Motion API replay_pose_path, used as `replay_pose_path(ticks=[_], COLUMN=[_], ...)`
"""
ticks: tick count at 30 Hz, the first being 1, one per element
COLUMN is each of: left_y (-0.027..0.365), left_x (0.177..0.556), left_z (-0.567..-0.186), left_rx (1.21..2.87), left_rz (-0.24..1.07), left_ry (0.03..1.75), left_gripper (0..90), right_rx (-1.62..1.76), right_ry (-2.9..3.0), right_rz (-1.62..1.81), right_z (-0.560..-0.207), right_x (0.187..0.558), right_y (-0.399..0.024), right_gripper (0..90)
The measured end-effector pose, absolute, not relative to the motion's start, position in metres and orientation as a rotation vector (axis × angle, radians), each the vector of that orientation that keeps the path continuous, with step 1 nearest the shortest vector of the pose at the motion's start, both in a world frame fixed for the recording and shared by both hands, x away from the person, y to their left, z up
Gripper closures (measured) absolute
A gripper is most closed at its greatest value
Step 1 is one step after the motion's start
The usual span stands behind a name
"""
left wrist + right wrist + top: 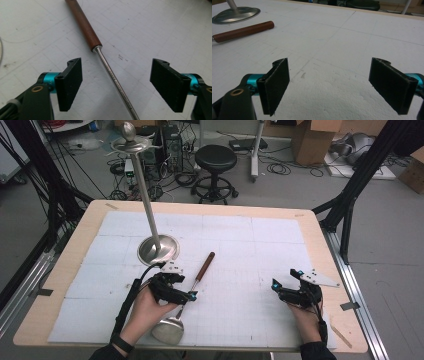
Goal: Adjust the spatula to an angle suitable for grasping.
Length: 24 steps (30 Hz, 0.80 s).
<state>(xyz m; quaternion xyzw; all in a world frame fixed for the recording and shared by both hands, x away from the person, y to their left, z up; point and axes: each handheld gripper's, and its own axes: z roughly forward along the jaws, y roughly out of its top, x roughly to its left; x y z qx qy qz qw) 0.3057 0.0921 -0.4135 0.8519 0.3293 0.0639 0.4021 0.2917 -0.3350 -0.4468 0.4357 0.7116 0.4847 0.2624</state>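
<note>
A ladle lies on the white mat, its brown wooden handle pointing away from me and its steel bowl near the front edge. My left gripper hovers low over the ladle's thin steel shaft. In the left gripper view the two pads stand wide on either side of the shaft without touching it, just below the wooden handle. My right gripper rests at the table's right with open jaws and nothing between them. The wooden handle lies far off to its left.
A tall metal stand with a round base and a dish-like top rises just behind the left gripper. The white gridded mat covers the wooden table. A black stool, cables and cardboard boxes sit on the floor beyond.
</note>
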Motion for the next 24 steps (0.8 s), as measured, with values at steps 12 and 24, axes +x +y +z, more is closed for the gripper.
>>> replay_pose_path(ticks=[12,24], left_y=[0.079,0.076], left_x=[0.309,0.31], left_z=[-0.424,-0.427], left_rx=[2.257,2.3], left_rz=[0.161,0.207], left_ry=[0.928,0.964], left_gripper=[44.0,59.2], right_rx=[1.18,1.181], right_ry=[1.926,1.928], right_rz=[1.314,1.313], right_z=[-0.447,-0.447], right_x=[0.292,0.292], right_y=[-0.335,-0.335], right_gripper=[16.2,16.2])
